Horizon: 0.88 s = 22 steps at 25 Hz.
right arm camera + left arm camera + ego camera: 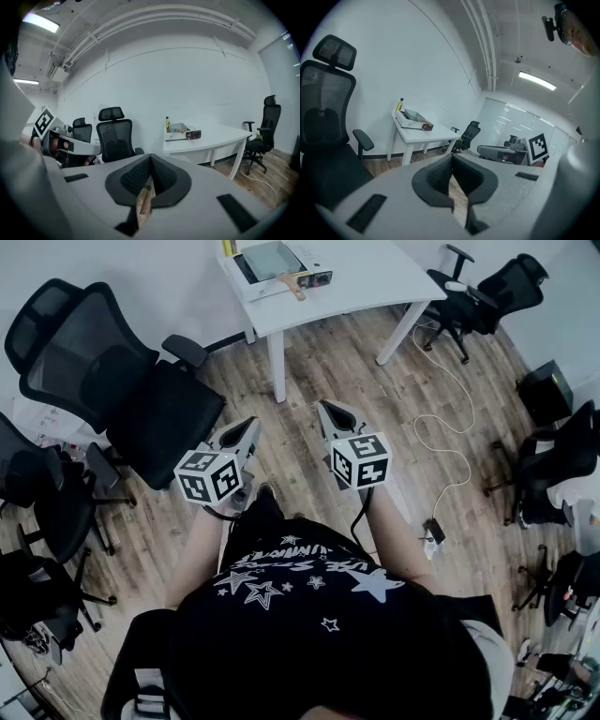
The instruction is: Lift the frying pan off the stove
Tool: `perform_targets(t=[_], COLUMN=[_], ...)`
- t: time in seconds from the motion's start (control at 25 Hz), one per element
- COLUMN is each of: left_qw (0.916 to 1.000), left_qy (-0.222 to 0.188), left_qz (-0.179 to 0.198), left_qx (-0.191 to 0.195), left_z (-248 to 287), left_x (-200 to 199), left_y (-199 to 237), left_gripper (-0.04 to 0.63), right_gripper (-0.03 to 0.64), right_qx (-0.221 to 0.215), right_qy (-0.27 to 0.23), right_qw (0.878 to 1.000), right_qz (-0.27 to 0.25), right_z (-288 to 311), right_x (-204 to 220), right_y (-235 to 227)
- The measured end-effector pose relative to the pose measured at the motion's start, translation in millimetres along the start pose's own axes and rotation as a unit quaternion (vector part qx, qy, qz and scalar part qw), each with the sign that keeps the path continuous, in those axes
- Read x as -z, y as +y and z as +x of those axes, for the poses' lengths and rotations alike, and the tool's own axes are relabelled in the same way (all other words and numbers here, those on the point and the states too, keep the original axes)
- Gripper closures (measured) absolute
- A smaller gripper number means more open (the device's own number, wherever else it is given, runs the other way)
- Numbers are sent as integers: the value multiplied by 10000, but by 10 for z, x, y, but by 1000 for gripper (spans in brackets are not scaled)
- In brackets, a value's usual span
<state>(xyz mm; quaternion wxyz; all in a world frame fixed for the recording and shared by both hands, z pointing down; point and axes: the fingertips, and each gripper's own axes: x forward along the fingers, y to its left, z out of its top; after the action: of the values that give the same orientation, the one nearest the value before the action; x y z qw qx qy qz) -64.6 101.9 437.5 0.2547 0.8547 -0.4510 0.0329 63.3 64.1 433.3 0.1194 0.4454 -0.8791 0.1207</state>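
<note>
Clearly, frying pan [270,259] lies far beyond right claw [325,409].

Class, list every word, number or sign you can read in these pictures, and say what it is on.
Nothing reads clearly.
Person's black shirt: white lettering among stars, upside down, too blurred.
Cubes on left gripper and right gripper: black-and-white square markers, no words.
Label on bottle: too small.

White table [375,282], portable stove [317,278], bottle [228,247]
</note>
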Motion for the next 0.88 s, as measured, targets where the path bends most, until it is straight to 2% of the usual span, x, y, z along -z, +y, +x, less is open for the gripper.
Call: perform_targets(t=[0.68,0.88], left_qw=[10000,10000], left_qy=[61,88], left_qz=[0,-19], left_qx=[57,20], left_z=[-16,-65], left_x=[182,249], left_y=[-187,-182], left_gripper=[588,588], right_gripper=[611,611], right_qx=[106,-142], right_qy=[49,47], right_qw=[9999,9998], right_qz=[83,110], right_z=[-285,-312], right_x=[196,292], right_y=[-46,78])
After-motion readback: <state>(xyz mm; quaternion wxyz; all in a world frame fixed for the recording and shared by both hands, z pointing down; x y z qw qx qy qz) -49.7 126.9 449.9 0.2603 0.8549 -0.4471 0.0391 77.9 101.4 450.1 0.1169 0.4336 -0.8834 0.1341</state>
